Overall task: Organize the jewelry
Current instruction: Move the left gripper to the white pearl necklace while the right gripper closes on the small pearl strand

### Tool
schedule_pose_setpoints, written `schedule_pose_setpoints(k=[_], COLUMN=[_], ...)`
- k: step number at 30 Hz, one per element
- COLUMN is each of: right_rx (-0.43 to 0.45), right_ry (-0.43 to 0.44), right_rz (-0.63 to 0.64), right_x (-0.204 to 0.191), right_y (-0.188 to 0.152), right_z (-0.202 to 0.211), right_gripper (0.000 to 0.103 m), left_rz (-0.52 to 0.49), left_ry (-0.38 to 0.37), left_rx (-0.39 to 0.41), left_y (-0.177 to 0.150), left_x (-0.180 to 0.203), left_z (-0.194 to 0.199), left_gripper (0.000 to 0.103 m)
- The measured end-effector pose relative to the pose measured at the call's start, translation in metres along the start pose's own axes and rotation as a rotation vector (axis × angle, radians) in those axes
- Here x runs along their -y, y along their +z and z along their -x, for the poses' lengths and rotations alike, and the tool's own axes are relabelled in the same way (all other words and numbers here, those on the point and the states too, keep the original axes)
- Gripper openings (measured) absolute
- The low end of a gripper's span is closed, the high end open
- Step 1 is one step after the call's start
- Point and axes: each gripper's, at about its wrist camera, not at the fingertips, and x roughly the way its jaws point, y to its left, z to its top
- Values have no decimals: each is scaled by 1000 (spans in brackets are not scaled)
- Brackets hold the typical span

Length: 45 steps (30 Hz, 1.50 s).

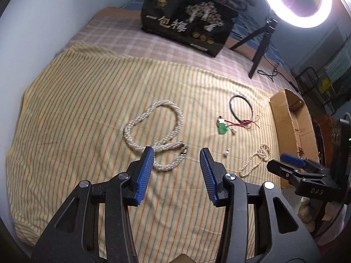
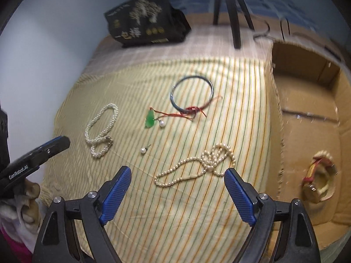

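Jewelry lies on a yellow striped cloth (image 1: pixel 87 109). My left gripper (image 1: pixel 176 151) is open with nothing between its blue pads. Its left fingertip hovers over the near end of a thick pearl necklace (image 1: pixel 131 129). My right gripper (image 2: pixel 177 171) stands wide open just above a thin pearl strand (image 2: pixel 197 166), which lies ahead between its fingertips, untouched. A black cord necklace (image 2: pixel 173 100) with a green pendant (image 2: pixel 150 120) and a loose pearl stud (image 2: pixel 143 150) rest in the middle. The other views show the same pieces: thick necklace (image 2: pixel 101 131), thin strand (image 1: pixel 256 160).
An open cardboard box (image 2: pixel 307 100) sits at the cloth's right edge with a red-and-cream bracelet (image 2: pixel 318 177) inside. A black printed bag (image 1: pixel 186 15) stands at the back. A ring light (image 1: pixel 296 0) on a tripod (image 1: pixel 258 43) is at the back right.
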Motion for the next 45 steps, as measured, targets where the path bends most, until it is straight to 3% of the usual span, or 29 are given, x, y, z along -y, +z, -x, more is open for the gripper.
schedule_pose_setpoints(k=[6,15,20,24,30,35,41,45], right_rx=[-10,-21,-21,-29,-67,-88,-89,-66], right_ry=[-32,-95,-70,-68,-75,-165,-222,-261], right_rz=[-8,18,16,16,21,42,119,183], right_x=[1,-7,-12,-13,-13,-10,-22,-32], right_y=[6,13,15,15,12,12,7,2], right_z=[-11,-21,-19,-21,-33,-46,-60,-63], right_gripper=[88,92,89,87,74,73,80,69], left_rz=[96,170,202,199,194,191,181,147], left_ry=[-9,38,37,41,50,58,62,72], left_rx=[-43,-76,-97,-107,-118,-129,-136,-132], left_y=[6,9,11,13,16,16,17,19], left_x=[-25,-58,-67,-64,-64,-68,-70,-67], left_z=[-14,-35,-46,-55,-63,-70,-77,-83], left_gripper=[44,44,44,44,44,44,44,44])
